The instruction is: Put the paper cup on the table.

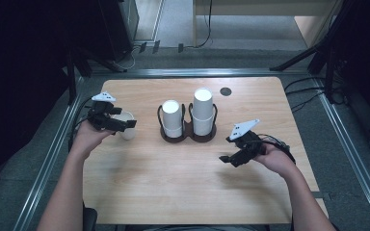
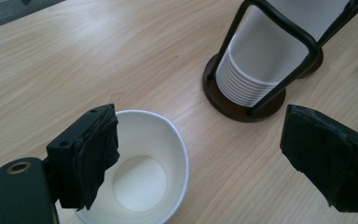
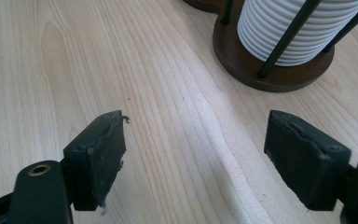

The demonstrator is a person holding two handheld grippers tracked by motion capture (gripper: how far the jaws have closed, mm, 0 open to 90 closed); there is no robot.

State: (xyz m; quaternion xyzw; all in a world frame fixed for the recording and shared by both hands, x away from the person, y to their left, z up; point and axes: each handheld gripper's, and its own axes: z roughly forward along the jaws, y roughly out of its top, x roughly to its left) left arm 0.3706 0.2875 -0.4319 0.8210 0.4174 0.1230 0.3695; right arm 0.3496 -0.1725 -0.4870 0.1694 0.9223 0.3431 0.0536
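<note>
Nearby, a cup holder point(image 1: 188, 132) flanks the paper cup point(image 1: 126, 126).

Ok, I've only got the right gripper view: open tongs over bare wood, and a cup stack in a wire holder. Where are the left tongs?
Observer: The left tongs are at the left side of the table, jaws wide open, by a single paper cup.
Operator: Is that cup gripped?
Observer: No. It stands upright, mouth up, with one pad at its rim and the other well clear.
Operator: And the holder?
Observer: The wire holder carries two upside-down stacks. The shorter stack is towards the paper cup, and the taller stack is nearer your right tongs.
</note>
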